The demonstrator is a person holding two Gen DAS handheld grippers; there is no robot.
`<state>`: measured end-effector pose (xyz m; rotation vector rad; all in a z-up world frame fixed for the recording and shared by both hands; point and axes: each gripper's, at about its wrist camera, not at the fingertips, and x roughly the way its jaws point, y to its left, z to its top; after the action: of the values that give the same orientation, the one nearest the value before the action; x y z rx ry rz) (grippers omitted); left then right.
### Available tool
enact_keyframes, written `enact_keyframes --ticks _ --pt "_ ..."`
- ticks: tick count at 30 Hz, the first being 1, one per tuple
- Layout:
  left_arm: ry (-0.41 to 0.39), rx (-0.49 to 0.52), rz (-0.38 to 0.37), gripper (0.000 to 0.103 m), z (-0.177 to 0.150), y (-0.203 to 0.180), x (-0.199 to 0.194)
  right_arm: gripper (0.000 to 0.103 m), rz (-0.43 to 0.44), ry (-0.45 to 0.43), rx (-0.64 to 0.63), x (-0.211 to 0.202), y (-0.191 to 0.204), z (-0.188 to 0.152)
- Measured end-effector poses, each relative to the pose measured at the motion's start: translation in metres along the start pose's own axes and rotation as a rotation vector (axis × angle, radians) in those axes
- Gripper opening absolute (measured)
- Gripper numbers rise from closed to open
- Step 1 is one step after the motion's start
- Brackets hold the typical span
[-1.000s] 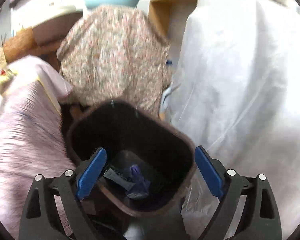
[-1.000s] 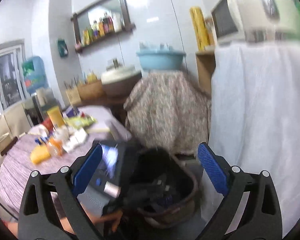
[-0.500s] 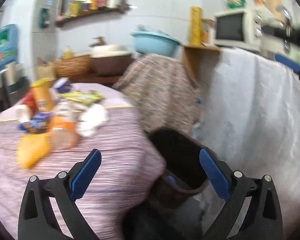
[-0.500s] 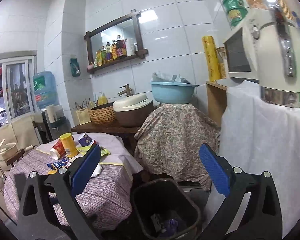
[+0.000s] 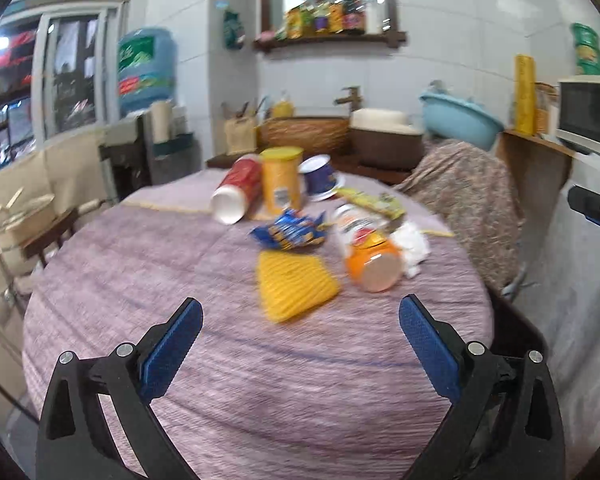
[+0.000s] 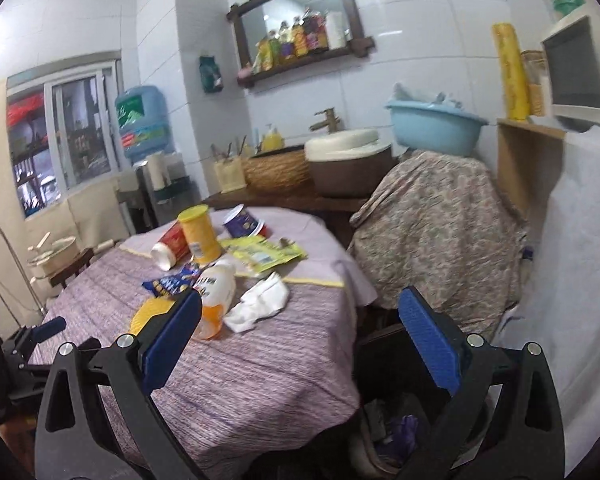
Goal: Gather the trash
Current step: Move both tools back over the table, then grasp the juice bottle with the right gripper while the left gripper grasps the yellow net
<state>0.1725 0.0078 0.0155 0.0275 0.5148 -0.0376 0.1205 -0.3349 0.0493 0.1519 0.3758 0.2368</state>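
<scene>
Looking through the left wrist camera, I had the left gripper (image 5: 298, 344) spread as wide as it goes, nothing between its blue pads, hanging over the purple tablecloth (image 5: 188, 280). That view gave me no bin; only the right wrist camera showed the dark trash bin (image 6: 384, 364) at the lower right of its frame, beside the table edge, with some dark wrappers (image 6: 400, 430) inside. The right gripper (image 6: 300, 344) also stood wide open and empty. It appeared as a black and blue piece at the right edge of the left view, while the left gripper poked in at the lower left of the right view.

The trash sat in a cluster at mid-frame on the table: a yellow ridged packet (image 5: 296, 284) nearest the left gripper, an orange bottle (image 5: 370, 258) on its side just right of it, a blue snack bag (image 5: 290, 234) behind, crumpled white paper (image 5: 414, 246), a toppled red can (image 5: 236, 194), an upright yellow can (image 5: 281, 184) and a blue cup (image 5: 320, 178). The left view was blurred.
</scene>
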Motion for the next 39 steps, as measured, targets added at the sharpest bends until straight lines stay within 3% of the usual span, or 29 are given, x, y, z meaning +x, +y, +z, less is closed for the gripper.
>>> enact_keyframes --ticks 5,12,18,23,29,31,35,39 --pt "0.071 -0.073 0.088 0.097 -0.012 0.044 0.013 0.097 0.063 0.089 -0.037 0.040 0.029 -0.005" --pt "0.091 -0.089 0.125 0.097 -0.018 0.069 0.021 0.097 0.155 0.209 -0.100 0.102 0.075 -0.011" --pt "0.117 -0.094 0.092 0.097 -0.016 0.069 0.029 0.097 0.139 0.310 -0.111 0.161 0.106 -0.006" --pt "0.122 -0.086 0.083 0.097 -0.019 0.067 0.032 0.087 0.124 0.427 -0.060 0.210 0.117 -0.006" --pt "0.136 -0.080 0.059 0.097 -0.019 0.066 0.038 0.085 0.064 0.498 -0.108 0.239 0.128 -0.012" --pt "0.150 -0.083 0.033 0.097 -0.018 0.066 0.042 0.078 0.057 0.524 -0.111 0.247 0.129 -0.015" --pt "0.177 -0.128 -0.016 0.095 -0.013 0.070 0.052 0.062 0.090 0.556 -0.067 0.256 0.125 -0.019" --pt "0.191 -0.191 -0.075 0.093 -0.006 0.075 0.062 0.062 0.123 0.556 -0.059 0.256 0.124 -0.019"
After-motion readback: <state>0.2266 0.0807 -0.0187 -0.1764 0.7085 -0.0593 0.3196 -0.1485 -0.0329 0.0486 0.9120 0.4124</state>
